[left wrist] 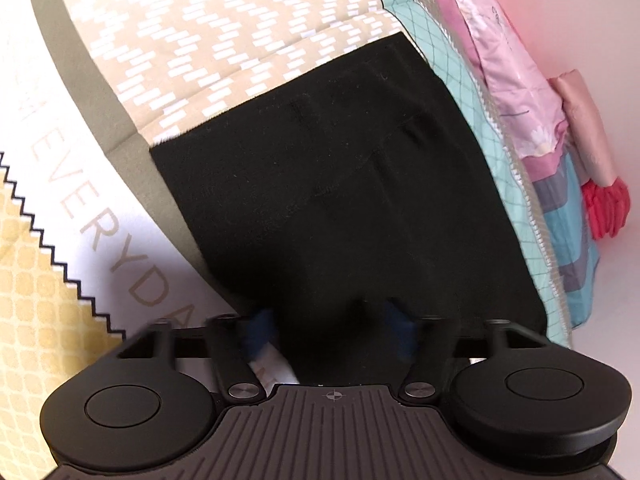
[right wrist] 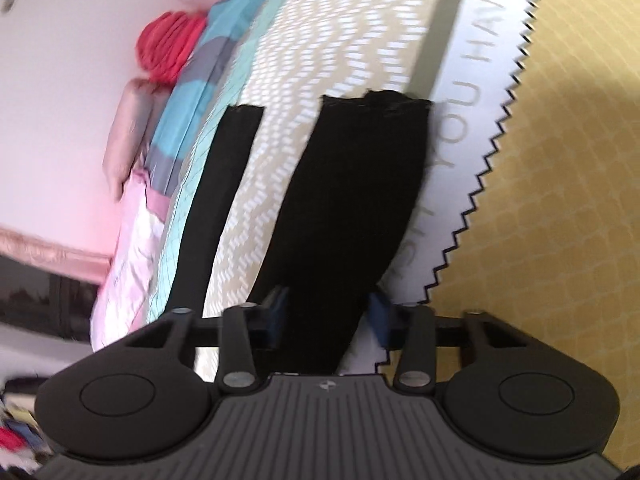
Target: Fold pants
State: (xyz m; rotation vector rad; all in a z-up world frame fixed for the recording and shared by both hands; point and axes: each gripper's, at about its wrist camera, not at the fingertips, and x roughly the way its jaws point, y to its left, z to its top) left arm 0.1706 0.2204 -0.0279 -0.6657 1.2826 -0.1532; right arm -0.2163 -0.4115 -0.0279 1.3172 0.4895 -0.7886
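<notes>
Over the bed, both grippers (left wrist: 326, 320) (right wrist: 330, 312) tilt downward — each pinching the black pants (left wrist: 340, 184) (right wrist: 352, 200).

We see the black fabric pants (left wrist: 340, 184) spread flat across the beige zigzag-patterned bedcover (left wrist: 224, 40), the wide upper part filling the left view. In the right view the two legs (right wrist: 352, 200) run away from us, parted, their cuffs lying well apart.
</notes>
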